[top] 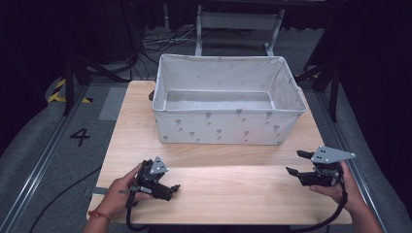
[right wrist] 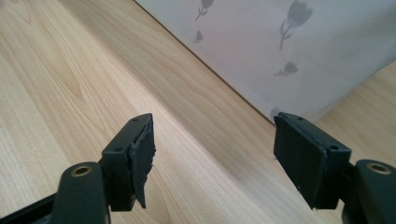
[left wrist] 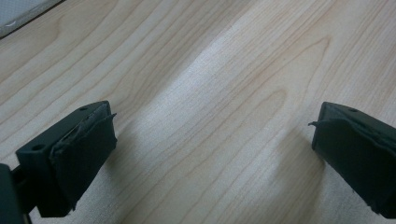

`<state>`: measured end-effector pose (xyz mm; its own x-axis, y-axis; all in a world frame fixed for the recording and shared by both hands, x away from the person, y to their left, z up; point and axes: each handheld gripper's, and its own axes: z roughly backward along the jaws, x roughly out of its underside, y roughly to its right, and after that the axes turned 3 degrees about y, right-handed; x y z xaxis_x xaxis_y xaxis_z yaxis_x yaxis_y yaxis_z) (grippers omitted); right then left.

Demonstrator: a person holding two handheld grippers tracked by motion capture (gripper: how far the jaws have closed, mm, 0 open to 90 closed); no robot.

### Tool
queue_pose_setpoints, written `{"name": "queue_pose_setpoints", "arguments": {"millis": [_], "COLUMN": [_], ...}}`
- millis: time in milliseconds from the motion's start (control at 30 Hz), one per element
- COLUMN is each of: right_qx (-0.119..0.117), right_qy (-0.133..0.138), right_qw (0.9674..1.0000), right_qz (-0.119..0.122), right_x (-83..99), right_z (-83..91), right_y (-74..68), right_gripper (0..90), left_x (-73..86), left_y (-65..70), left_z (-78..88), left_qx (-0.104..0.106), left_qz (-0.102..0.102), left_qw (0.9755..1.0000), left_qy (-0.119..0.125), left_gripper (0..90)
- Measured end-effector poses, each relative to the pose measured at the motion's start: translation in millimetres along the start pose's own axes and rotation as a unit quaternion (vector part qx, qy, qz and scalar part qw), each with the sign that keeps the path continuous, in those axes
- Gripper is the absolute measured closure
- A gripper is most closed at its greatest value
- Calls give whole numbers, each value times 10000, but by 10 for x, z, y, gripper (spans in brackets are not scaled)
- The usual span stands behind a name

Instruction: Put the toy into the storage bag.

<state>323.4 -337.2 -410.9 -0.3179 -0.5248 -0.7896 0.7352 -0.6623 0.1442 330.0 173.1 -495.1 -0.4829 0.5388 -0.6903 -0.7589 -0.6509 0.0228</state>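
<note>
Both claws wide open, nothing held. Fabric storage bin (top: 226,127) sits mid-table, ahead of both, long axis left-right. Right gripper (right wrist: 212,156) points at its near corner, probably closer; left gripper (left wrist: 212,154) faces bare tabletop (left wrist: 224,93).

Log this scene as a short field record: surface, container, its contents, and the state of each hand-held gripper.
surface: light wooden table
container: white rectangular fabric bin with grey tulip print, standing at the far middle of the table
contents: nothing visible inside
left hand-held gripper: open, jaws wide apart over bare wood, holding nothing
right hand-held gripper: open, aimed toward the bin's near corner, holding nothing
hands: left hand and right hand, one on each gripper
</note>
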Motion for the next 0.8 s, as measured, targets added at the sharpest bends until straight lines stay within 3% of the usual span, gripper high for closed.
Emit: {"name": "queue_pose_setpoints", "arguments": {"millis": [67, 167, 267, 433, 700, 800], "right_qx": [29, -17, -39, -9, 88, 224], "right_qy": [-38, 0, 135, -90, -61, -231], "right_qw": [10000, 9999, 9985, 9967, 9945, 9945], "right_qz": [-69, -133, -521, -810, -1040, -993], "right_x": [145, 213, 353, 553, 690, 764], "right_z": [-139, -193, -298, -458, -475, -490], "right_y": [-14, -2, 45, 104, 137, 148], "right_gripper": [280, 275, 258, 245, 246, 228], "left_x": [2, 5, 7, 7, 9, 10], "left_y": [5, 12, 15, 19, 26, 29], "left_z": [0, 2, 2, 5, 7, 7], "left_qx": [-11, -25, -39, -73, -100, -109], "left_qz": [25, 57, 73, 81, 117, 125], "left_qw": [10000, 10000, 10000, 9999, 9999, 9999], "left_qy": [6, 9, 9, 7, 8, 11], "left_gripper": [0, 0, 0, 0, 0, 0]}}
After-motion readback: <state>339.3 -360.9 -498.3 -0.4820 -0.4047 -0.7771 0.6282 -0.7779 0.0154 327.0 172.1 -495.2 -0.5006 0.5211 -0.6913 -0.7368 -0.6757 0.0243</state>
